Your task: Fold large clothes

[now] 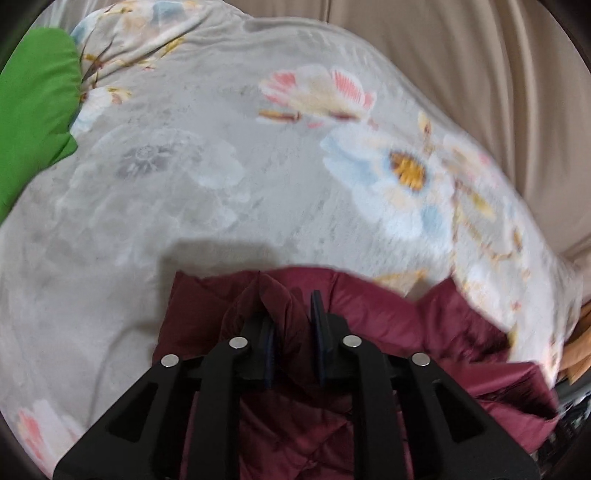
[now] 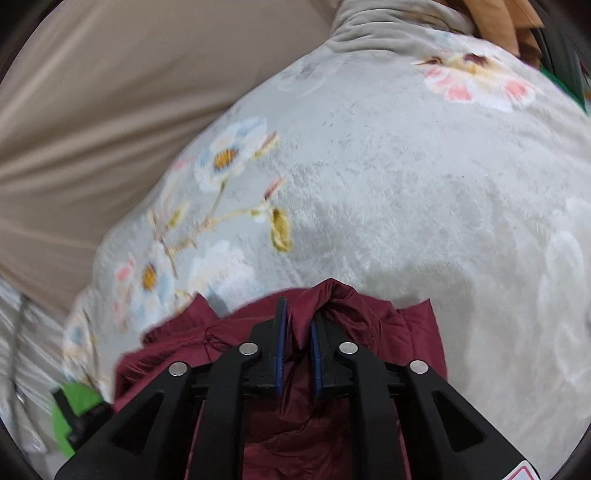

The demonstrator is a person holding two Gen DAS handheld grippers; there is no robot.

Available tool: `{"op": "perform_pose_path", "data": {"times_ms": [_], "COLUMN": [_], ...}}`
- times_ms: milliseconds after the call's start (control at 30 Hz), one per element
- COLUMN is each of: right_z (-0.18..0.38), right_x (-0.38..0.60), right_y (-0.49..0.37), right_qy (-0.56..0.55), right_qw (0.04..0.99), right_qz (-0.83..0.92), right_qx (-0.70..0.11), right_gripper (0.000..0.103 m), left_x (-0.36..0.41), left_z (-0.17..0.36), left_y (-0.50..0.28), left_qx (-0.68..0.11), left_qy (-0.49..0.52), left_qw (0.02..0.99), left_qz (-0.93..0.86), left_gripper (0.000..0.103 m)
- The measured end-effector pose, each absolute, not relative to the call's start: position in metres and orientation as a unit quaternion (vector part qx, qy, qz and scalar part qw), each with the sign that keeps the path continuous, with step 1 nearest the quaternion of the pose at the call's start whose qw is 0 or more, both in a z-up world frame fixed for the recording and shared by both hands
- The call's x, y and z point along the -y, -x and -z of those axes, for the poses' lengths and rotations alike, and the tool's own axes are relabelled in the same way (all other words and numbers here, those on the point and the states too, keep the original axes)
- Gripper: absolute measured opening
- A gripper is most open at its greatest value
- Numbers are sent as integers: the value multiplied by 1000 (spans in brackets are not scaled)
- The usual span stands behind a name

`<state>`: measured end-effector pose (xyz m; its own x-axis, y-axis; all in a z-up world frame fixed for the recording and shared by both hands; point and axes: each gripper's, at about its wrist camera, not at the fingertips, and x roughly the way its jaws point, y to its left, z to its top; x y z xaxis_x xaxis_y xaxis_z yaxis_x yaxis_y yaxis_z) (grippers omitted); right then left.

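Note:
A dark red padded jacket [image 1: 388, 325] hangs below both grippers over a grey floral blanket [image 1: 221, 166]. My left gripper [image 1: 291, 306] is shut on a bunched fold of the jacket, which fills the gap between its blue pads. My right gripper [image 2: 298, 314] is shut on another bunched fold of the same jacket [image 2: 332, 299], with fabric pinched between its pads. The jacket's lower part is hidden behind the gripper bodies in both views.
The floral blanket [image 2: 406, 184] covers a bed. A beige sheet [image 1: 480, 74] lies beyond it and also shows in the right wrist view [image 2: 110, 110]. A green cloth [image 1: 33, 110] lies at the left. Orange fabric [image 2: 509, 22] sits at the top right.

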<state>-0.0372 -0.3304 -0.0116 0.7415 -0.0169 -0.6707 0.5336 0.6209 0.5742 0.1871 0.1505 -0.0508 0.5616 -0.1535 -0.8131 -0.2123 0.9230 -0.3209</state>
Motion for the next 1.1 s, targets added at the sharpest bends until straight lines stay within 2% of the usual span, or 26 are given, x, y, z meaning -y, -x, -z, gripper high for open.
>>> {"op": "perform_pose_path", "data": {"times_ms": [67,100,133,167,200,267,333,433,500,600,700,833,967,1100], "right_z": [5,0,-6,-12,-16,-33,-51,-65,-57,-29,4,42,57,70], "right_x": [335,337,339,342,344,342,327,281,230,159,109,100,171,233], "right_y": [51,61,73,87,95,107,110,112,105,87,70,61,85,122], "right_qy": [-429,-438,-447,-454,-456,-422,-372,-317,-261,-182,-141,-84,-156,-214], "right_qw": [841,842,843,844,845,858,879,906,916,911,896,881,868,851], "right_qz": [163,169,178,187,193,206,197,128,75,13,-39,-13,79,146], "right_qx": [-287,-266,-241,-216,-203,-208,-223,-251,-296,-369,-420,-465,-464,-457], "right_gripper": [23,36,44,51,51,51,50,45,30,9,6,0,0,0], "left_x": [-162,-165,-169,-174,-181,-188,-180,-142,-102,-58,-38,-48,-83,-105], "left_z": [30,20,8,-4,-22,-51,-76,-75,-47,5,48,63,71,82], "left_y": [-179,-175,-170,-165,-156,-146,-145,-129,-105,-69,-52,-46,-55,-56], "left_qx": [-429,-410,-386,-358,-314,-259,-273,-339,-401,-470,-526,-520,-523,-525], "left_qy": [230,237,244,250,250,251,210,129,65,28,29,0,12,29], "left_qw": [874,881,890,900,915,931,939,930,906,863,830,838,844,842], "left_qz": [-8,-6,-7,-13,-41,-50,-17,62,120,181,186,164,119,120], "left_gripper": [25,29,33,47,62,68,68,68,64,53,51,51,51,41]}}
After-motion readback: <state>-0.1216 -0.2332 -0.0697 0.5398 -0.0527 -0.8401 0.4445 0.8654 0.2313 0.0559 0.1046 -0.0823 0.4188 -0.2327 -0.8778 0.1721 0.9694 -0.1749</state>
